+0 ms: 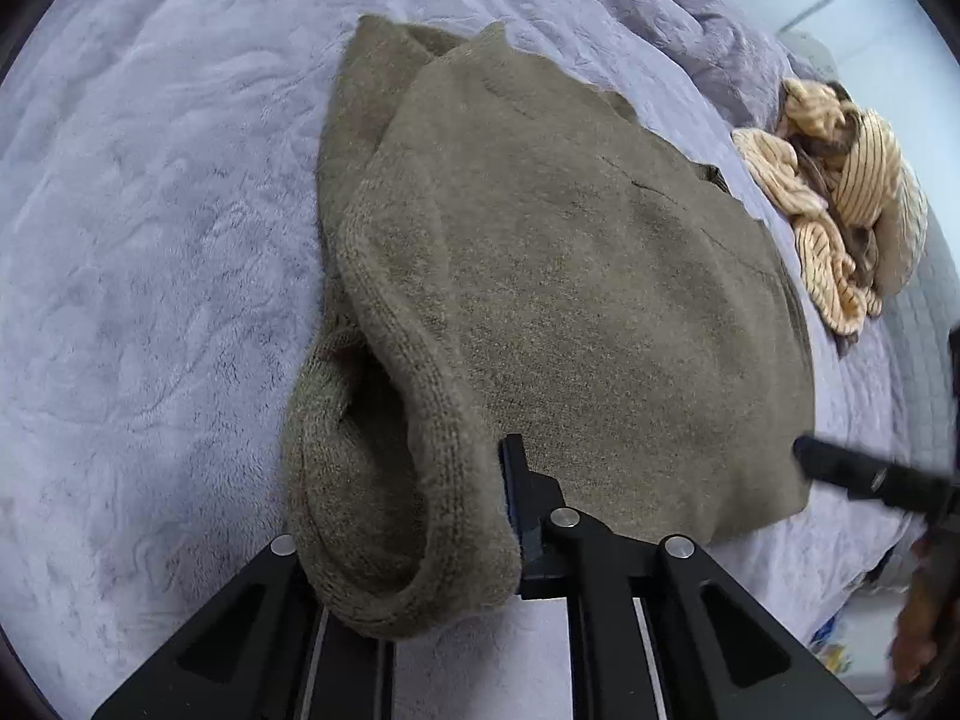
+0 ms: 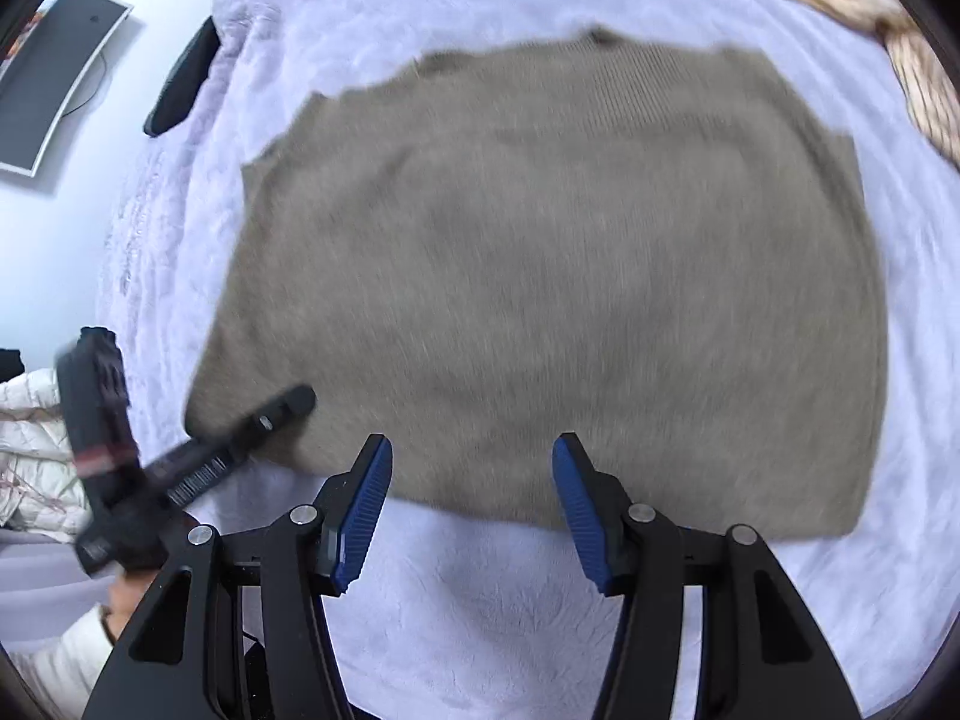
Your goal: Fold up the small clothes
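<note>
An olive-brown knit sweater [image 1: 570,276] lies on a lavender fleece blanket [image 1: 150,240]. My left gripper [image 1: 456,534] is shut on the sweater's ribbed edge near its left side, and the cloth bulges over the left finger. In the right wrist view the sweater [image 2: 552,276] lies flat and wide. My right gripper [image 2: 471,462] is open and empty, with its blue pads at the sweater's near hem. The left gripper [image 2: 282,408] shows there at the sweater's near left corner, and the right gripper [image 1: 840,468] shows in the left wrist view by the right corner.
A crumpled cream striped garment [image 1: 840,210] lies on the blanket beyond the sweater, also at the top right of the right wrist view [image 2: 870,18]. A monitor [image 2: 54,72] and a dark object [image 2: 180,84] lie off the bed's left side.
</note>
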Motion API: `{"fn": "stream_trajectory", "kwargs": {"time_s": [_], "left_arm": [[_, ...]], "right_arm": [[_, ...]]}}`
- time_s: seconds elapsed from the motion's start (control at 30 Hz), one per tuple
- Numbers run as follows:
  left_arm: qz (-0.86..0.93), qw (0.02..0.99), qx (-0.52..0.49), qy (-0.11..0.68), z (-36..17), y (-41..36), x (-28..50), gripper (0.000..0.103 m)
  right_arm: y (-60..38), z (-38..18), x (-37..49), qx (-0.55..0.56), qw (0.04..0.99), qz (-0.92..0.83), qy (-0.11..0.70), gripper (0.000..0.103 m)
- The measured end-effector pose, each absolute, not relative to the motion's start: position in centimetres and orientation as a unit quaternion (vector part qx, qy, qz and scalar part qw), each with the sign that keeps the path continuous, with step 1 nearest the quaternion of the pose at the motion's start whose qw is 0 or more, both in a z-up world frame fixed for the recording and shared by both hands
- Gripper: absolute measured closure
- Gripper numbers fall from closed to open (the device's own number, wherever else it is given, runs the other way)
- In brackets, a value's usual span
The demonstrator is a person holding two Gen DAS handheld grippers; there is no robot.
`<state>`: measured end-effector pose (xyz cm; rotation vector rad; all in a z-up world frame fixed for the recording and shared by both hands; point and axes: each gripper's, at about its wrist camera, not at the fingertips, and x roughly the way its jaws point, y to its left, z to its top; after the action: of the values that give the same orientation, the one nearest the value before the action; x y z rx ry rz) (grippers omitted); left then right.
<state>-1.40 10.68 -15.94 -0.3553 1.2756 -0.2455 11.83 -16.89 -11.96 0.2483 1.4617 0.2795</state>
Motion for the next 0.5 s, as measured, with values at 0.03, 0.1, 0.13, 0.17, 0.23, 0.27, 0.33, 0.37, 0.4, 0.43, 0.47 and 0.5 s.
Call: {"fn": "stream_trajectory", "kwargs": {"time_s": [0.03, 0.1, 0.13, 0.17, 0.23, 0.27, 0.33, 0.37, 0.4, 0.43, 0.47, 0.5], "left_arm": [[-0.116, 0.795, -0.126, 0.583, -15.5, 9.8, -1.6, 0.091], [-0.122, 0.814, -0.059, 0.565, -14.8, 8.2, -2.2, 0.091], [-0.126, 0.823, -0.024, 0.554, -14.5, 7.4, -2.6, 0.091], [-0.128, 0.827, -0.004, 0.547, -14.2, 7.0, -2.8, 0.091], [-0.134, 0.835, 0.036, 0.532, -14.0, 6.0, -3.2, 0.091], [-0.137, 0.839, 0.054, 0.525, -14.0, 5.6, -3.4, 0.091], [-0.141, 0.842, 0.079, 0.514, -14.1, 5.1, -3.7, 0.091], [-0.143, 0.844, 0.091, 0.508, -14.1, 4.8, -3.9, 0.091], [-0.145, 0.846, 0.102, 0.503, -14.2, 4.7, -4.1, 0.091], [-0.147, 0.848, 0.112, 0.497, -14.3, 4.7, -4.3, 0.091], [-0.150, 0.849, 0.123, 0.491, -14.3, 4.5, -4.5, 0.091], [-0.152, 0.851, 0.132, 0.486, -14.3, 4.4, -4.7, 0.091]], "right_arm": [[-16.6, -11.3, 12.8, 0.104, 0.729, 0.131, 0.664, 0.038], [-15.4, -9.8, 15.5, 0.077, 0.727, 0.149, 0.666, 0.036], [-14.4, -9.1, 16.7, 0.063, 0.726, 0.163, 0.665, 0.034], [-13.1, -8.6, 17.9, 0.050, 0.721, 0.176, 0.669, 0.033], [-10.2, -8.3, 20.4, 0.029, 0.696, 0.203, 0.688, 0.026], [-8.4, -8.4, 21.7, 0.017, 0.682, 0.214, 0.699, 0.026], [-5.2, -8.7, 22.9, -0.008, 0.666, 0.228, 0.710, 0.025], [-3.4, -9.2, 23.5, -0.024, 0.655, 0.235, 0.718, 0.025], [-1.4, -9.8, 24.2, -0.041, 0.643, 0.239, 0.726, 0.025], [0.0, -10.4, 24.5, -0.055, 0.630, 0.240, 0.736, 0.025], [1.2, -11.2, 24.6, -0.066, 0.616, 0.240, 0.747, 0.025], [2.5, -12.0, 24.8, -0.076, 0.605, 0.240, 0.755, 0.025]]}}
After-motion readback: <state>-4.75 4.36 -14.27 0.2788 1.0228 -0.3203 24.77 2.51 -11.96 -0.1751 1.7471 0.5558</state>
